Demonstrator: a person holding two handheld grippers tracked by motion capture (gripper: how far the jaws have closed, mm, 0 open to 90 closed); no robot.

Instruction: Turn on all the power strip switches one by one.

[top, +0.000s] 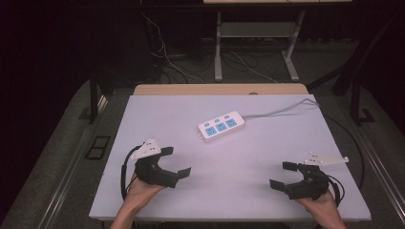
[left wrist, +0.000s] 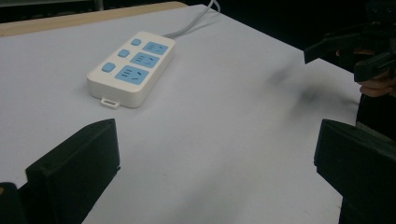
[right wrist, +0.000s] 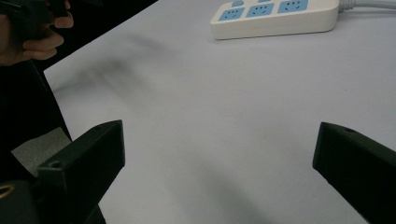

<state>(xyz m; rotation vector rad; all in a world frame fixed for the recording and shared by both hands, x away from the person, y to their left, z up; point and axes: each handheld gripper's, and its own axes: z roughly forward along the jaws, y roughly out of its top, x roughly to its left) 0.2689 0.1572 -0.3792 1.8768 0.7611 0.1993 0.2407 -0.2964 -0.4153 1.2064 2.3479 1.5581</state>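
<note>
A white plastic power strip (top: 221, 126) was seen lying flat near the middle of the table (top: 157, 114), slightly toward the far side, set at a slant. Its body was a rounded rectangular block with smooth, matte sides; three pale blue socket plates ran along its top, and three small blue rounded switches sat beside them. A small slotted tab projected from its near-left end. A grey round cable (top: 282, 110) was led from its far-right end, curving away toward the far right corner of the table. The table top was covered by a smooth, pale, matte sheet, with a strip of light wooden edge (top: 219, 89) left bare along the far side.

The left gripper (top: 174, 162) was held low over the near-left part of the table, well apart from the power strip, with its blocky black jaws spread wide and nothing between them. A grey three-cornered plate (top: 145, 149) was carried on top of it. The right gripper (top: 282, 175) was held over the near-right part of the table, likewise well apart from the strip, its flat-faced black jaws also spread wide and empty. Faint soft shadows were cast on the sheet beside both grippers.
</note>
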